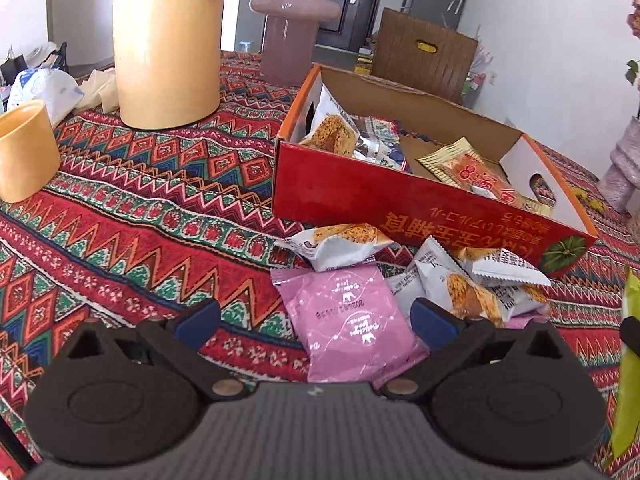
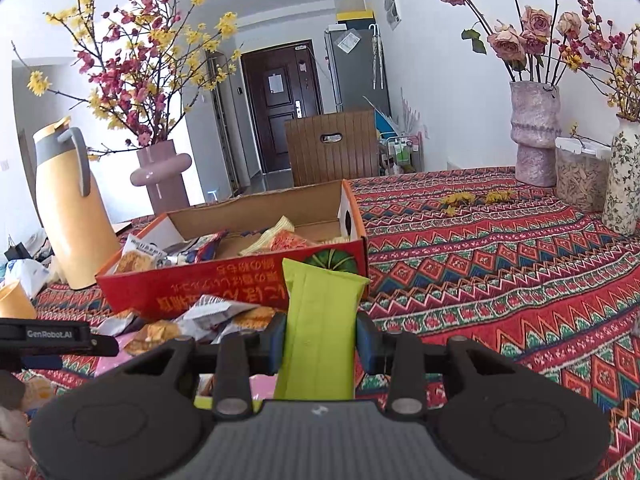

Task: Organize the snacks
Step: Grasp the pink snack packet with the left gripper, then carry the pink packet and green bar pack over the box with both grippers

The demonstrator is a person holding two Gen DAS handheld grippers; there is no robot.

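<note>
A red cardboard box [image 1: 360, 196] [image 2: 224, 280] lies open on the patterned tablecloth with several snack packets inside. In front of it lie loose snacks: a pink packet [image 1: 348, 320] and white packets with a golden picture [image 1: 472, 288] [image 2: 224, 316]. My left gripper [image 1: 316, 320] stands open above the pink packet, which shows between its blue pads without being pressed. My right gripper [image 2: 320, 340] is shut on a lime green snack packet [image 2: 320, 320], held upright just before the box's front wall. That green packet [image 1: 628, 360] also shows at the right edge of the left wrist view.
A tall yellow thermos [image 1: 168, 40] [image 2: 68, 208] and a yellow cup [image 1: 24, 152] stand left of the box. A pink vase [image 1: 292, 20] is behind it. Vases with flowers [image 2: 536, 132] and a lidded jar [image 2: 580, 172] stand far right. A wooden chair back [image 2: 332, 144] is beyond the table.
</note>
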